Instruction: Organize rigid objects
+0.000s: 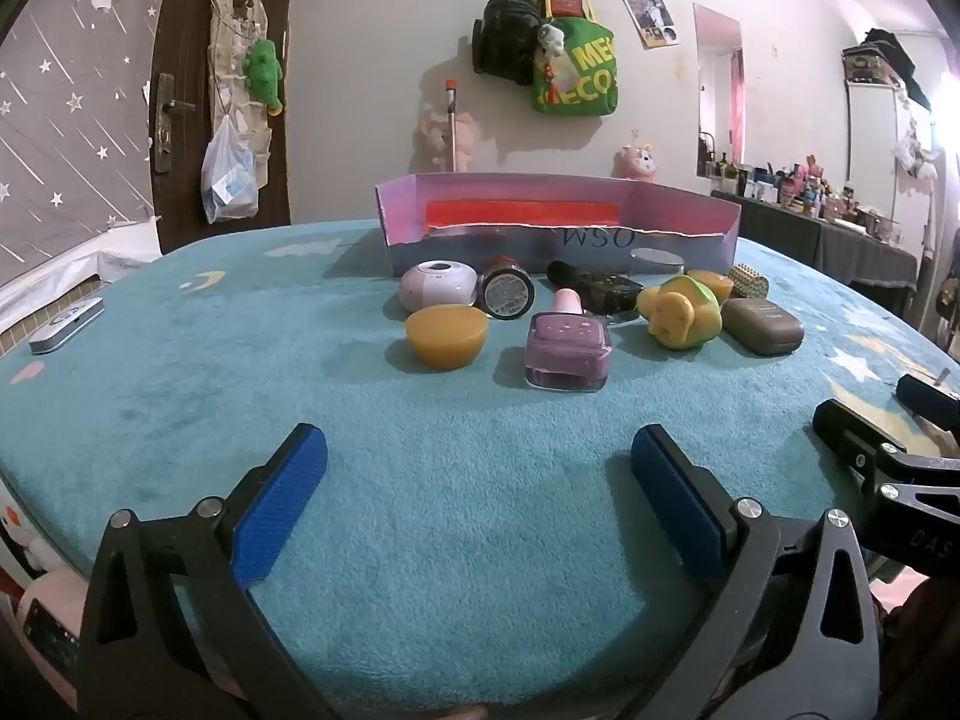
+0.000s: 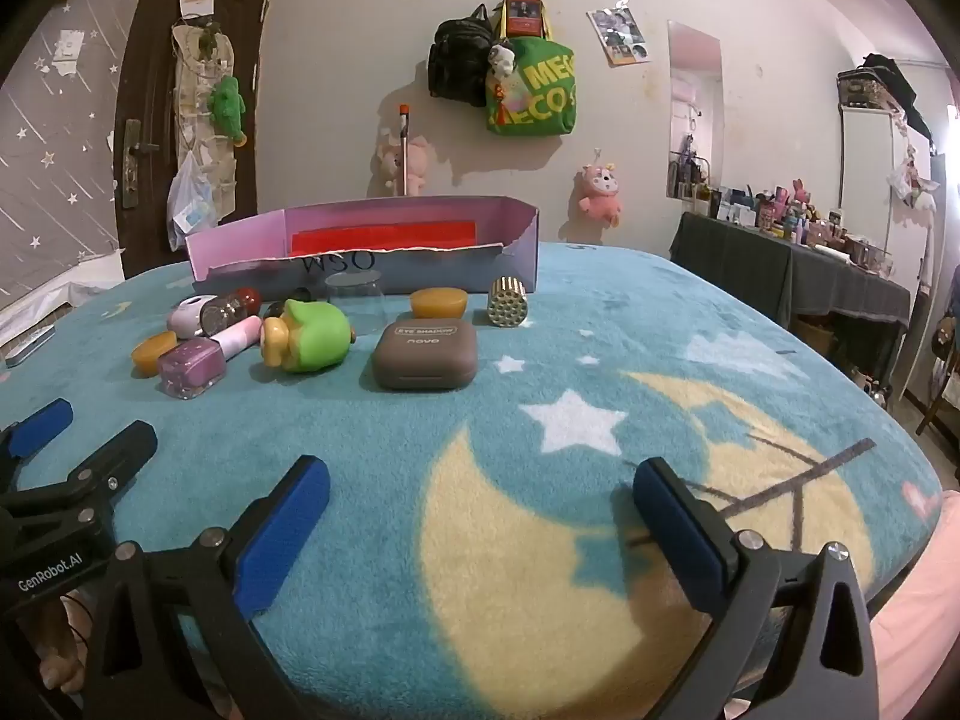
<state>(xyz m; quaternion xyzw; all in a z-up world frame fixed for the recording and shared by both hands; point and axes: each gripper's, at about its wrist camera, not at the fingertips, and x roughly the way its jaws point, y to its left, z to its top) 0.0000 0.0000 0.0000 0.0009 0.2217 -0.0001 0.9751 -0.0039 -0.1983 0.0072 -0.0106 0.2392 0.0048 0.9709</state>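
Left tongs (image 1: 479, 462): spread wide, nothing between the blue pads, low over the blanket and well short of the row of things.
Right tongs (image 2: 480, 495): spread wide too, empty, over the yellow moon (image 2: 540, 540) printed on the blanket.
Things to sort: a loose row just in front of the box, beyond both tongs.
Nearest to left tongs: purple nail-polish bottle (image 1: 567, 348), lying with its pink cap pointing away; amber soap-like puck (image 1: 445, 336) to its left.
Further in row: lilac round case (image 1: 438, 283), small jar on its side (image 1: 507, 291), black bottle (image 1: 603, 288), yellow-green toy (image 1: 681, 312), brown eye-shadow case (image 1: 762, 325), gold studded cylinder (image 1: 750, 283).
Nearest to right tongs: brown eye-shadow case, ahead and to the left.
Box (image 1: 684, 204): open, pink inside, torn front edge, a red piece within; stands behind the row.
Surface: teal fleece blanket (image 1: 240, 372) with stars and moon.
Room: white wall with hung bags (image 1: 576, 72), dark door (image 1: 180, 90) at left, cluttered side table (image 2: 798, 258) at right.
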